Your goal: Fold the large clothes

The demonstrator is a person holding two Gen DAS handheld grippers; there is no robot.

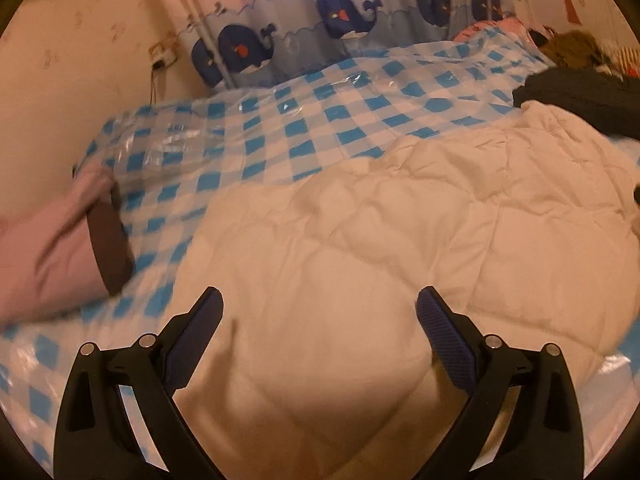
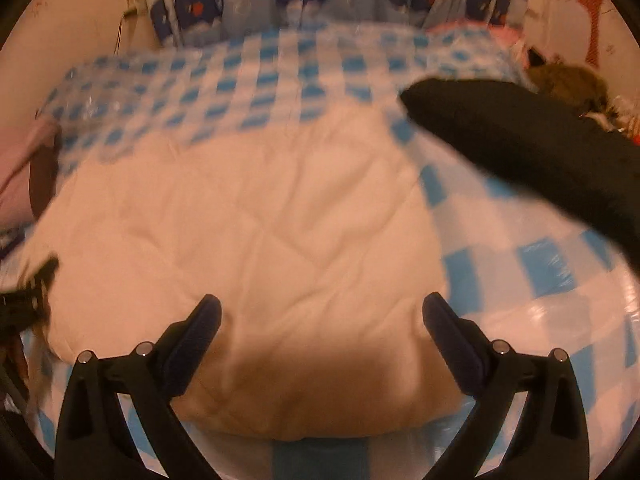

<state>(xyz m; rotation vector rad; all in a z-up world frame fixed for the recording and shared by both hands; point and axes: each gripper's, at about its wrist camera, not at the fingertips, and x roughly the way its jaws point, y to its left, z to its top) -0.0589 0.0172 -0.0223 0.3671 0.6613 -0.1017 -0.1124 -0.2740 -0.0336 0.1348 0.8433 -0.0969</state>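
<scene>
- Cream quilted garment (image 1: 360, 248) lies spread on checkered sheet (image 1: 304, 116).
- My left gripper (image 1: 320, 332) and right gripper (image 2: 322, 340) hover spread wide, holding nothing.
- Fold not started; next, pinch near edge.

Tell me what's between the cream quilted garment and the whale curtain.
Only the blue checked plastic sheet lies between the cream quilted garment and whale curtain, clearest in the left wrist view.

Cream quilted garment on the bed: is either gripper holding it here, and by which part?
Nothing is held. The left gripper and right gripper are both open above the cream quilted garment, with no fabric between the fingers.
</scene>
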